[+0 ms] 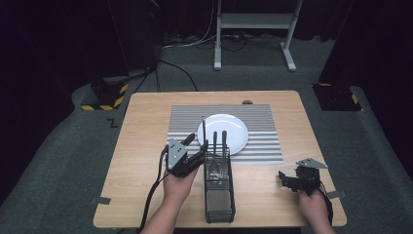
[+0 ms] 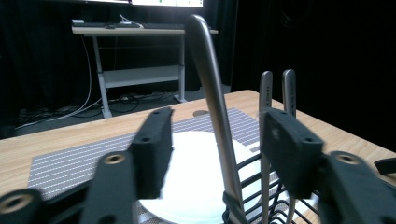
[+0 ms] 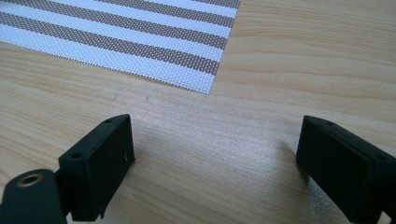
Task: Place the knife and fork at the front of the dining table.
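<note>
High view puts the wooden table (image 1: 146, 195) first, then the black wire caddy (image 1: 218, 187) near its front edge, where your metal utensil handle (image 2: 212, 112) stands. It is stiff, light and slick, so take it mid-shaft. Your left gripper (image 2: 215, 149) brackets it without pinching; your right gripper (image 3: 215, 163) rests released

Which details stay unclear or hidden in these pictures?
- Left gripper view: the lower end of the tall metal handle is hidden inside the wire caddy and cut off by the bottom edge, so its type is unknown.
- Left gripper view: whether the left gripper pads touch that handle cannot be told.
- High view: the small dark thing beyond the striped mat is too small to identify.
</note>
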Demonstrator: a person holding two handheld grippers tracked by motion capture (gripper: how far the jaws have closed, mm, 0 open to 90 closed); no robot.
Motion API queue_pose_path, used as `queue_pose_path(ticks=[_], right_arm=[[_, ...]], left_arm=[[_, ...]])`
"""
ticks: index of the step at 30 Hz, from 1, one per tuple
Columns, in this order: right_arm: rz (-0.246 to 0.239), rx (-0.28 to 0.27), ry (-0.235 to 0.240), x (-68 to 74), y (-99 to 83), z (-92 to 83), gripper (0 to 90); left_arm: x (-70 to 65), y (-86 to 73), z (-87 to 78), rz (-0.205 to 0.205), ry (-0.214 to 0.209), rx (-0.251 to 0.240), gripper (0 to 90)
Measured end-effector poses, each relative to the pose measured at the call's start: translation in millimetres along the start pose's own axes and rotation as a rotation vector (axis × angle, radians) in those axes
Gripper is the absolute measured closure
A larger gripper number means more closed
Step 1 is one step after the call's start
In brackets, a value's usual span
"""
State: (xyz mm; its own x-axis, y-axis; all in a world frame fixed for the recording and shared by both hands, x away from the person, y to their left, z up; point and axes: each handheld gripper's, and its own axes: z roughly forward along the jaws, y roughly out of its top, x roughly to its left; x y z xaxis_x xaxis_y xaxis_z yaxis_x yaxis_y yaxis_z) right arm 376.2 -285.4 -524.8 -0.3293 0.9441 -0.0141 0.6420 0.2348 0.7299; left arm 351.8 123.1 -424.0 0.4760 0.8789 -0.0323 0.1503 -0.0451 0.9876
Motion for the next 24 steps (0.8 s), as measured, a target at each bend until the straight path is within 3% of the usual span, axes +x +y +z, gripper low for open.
queue_pose_path(ticks=[10, 16, 24], right_arm=[[0.0, 0.0, 0.0, 0.0, 0.0, 0.0, 10.9], [-0.001, 0.0, 0.001, 0.1, -0.1, -0.1, 10.9], [-0.005, 0.0, 0.004, 0.3, -0.2, -0.2, 10.9]], left_arm=[[-3.6, 0.0, 15.9, -0.031, 0.033, 0.033, 64.5], [-8.5, -0.7, 17.1, -0.03, 0.054, 0.015, 71.5], [-9.9, -5.5, 20.3, -0.07, 0.027, 0.031, 71.9]])
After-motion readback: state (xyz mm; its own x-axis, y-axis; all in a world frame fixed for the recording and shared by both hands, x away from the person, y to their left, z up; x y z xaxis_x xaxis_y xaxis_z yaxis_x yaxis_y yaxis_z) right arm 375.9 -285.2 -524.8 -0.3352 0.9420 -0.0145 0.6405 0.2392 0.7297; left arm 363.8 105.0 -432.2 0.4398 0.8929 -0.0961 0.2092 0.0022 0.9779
